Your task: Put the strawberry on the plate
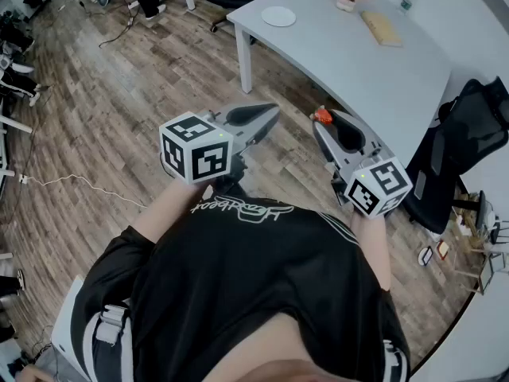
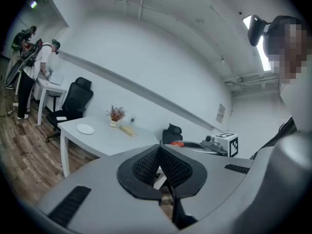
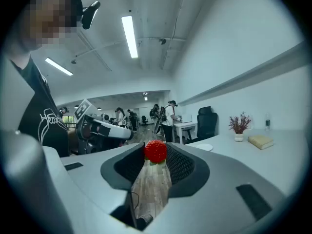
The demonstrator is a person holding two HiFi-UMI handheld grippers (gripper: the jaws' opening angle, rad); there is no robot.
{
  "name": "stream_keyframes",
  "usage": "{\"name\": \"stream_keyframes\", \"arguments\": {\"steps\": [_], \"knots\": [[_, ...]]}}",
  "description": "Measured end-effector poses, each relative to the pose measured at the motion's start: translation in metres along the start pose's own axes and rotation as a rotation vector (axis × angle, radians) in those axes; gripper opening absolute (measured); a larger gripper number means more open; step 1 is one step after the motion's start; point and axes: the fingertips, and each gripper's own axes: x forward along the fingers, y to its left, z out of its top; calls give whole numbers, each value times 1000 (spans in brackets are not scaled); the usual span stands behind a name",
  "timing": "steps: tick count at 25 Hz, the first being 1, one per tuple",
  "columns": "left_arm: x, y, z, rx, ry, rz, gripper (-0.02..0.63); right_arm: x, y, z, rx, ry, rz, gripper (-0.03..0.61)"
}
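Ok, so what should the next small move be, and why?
Probably carry the right tongs forward toward the plate. The strawberry is clamped at their tips, while the plate sits near the far end of the white table, well ahead of both tongs, which hang over the wood floor. The left tongs are shut and empty.

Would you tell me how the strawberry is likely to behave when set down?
The strawberry is small and rounded, so it would probably roll a little on the flat plate. Pinched at the right gripper's tips, it may bruise if squeezed harder.
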Motion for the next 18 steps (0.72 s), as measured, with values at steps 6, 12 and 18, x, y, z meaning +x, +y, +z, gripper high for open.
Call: {"name": "stream_keyframes", "arguments": {"steps": [6, 12, 18], "knots": [[-6, -2, -6, -2, -3, 7, 8, -4, 7, -3, -4, -1, 0, 133], [-7, -7, -6, 2, -2, 14, 8, -7, 7, 0, -7, -3, 6, 134], [-6, -13, -4, 12, 0, 22, 8, -13, 4, 4, 7, -18, 18, 134]]}}
